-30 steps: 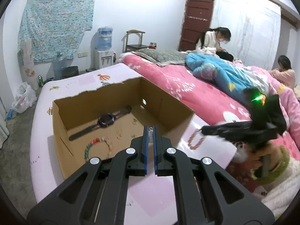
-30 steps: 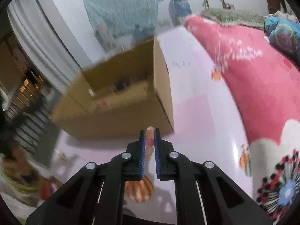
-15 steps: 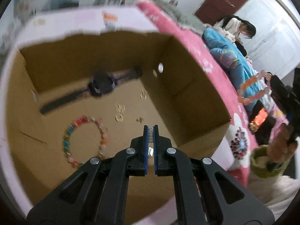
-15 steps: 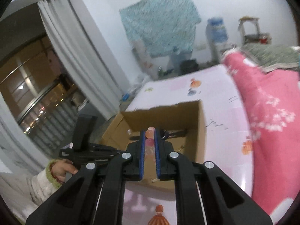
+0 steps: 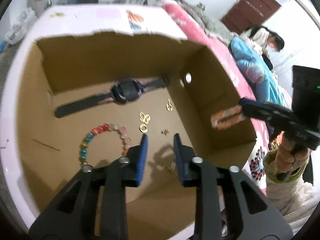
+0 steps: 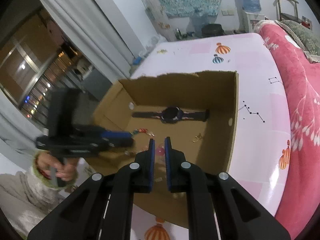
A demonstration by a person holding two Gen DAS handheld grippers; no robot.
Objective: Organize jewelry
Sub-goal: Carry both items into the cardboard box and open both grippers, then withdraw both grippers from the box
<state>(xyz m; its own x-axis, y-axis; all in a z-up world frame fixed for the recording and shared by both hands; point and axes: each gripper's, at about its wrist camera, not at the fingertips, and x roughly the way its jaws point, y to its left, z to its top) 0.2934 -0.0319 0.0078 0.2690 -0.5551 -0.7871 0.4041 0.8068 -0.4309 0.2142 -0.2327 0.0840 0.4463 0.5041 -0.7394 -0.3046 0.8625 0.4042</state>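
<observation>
An open cardboard box (image 5: pixel 120 60) (image 6: pixel 180 92) sits on the pink sheet. On its floor lie a dark watch (image 5: pixel 128 92) (image 6: pixel 172 115), a colourful bead bracelet (image 5: pixel 104 140) (image 6: pixel 142 131) and several gold earrings (image 5: pixel 144 120). My left gripper (image 5: pixel 160 140) (image 6: pixel 130 137) hangs inside the box with its jaws opening. Nothing is pressed between them, and a small metal piece (image 5: pixel 168 165) lies on the floor just below. My right gripper (image 6: pixel 159 140) (image 5: pixel 241 108) is over the box's right rim, shut on a pink-orange bead bracelet (image 6: pixel 160 152) (image 5: pixel 226 118).
The box stands on a bed's pink sheet (image 6: pixel 260 110), beside a red blanket (image 6: pixel 300 80). A person (image 5: pixel 266 38) sits far back by a blue cover. A water dispenser (image 6: pixel 248 6) and a chair stand at the wall.
My left gripper dropped into the box and its jaws opened, letting go of the small metal piece. My right gripper carried the pink bracelet from the sheet to above the box.
</observation>
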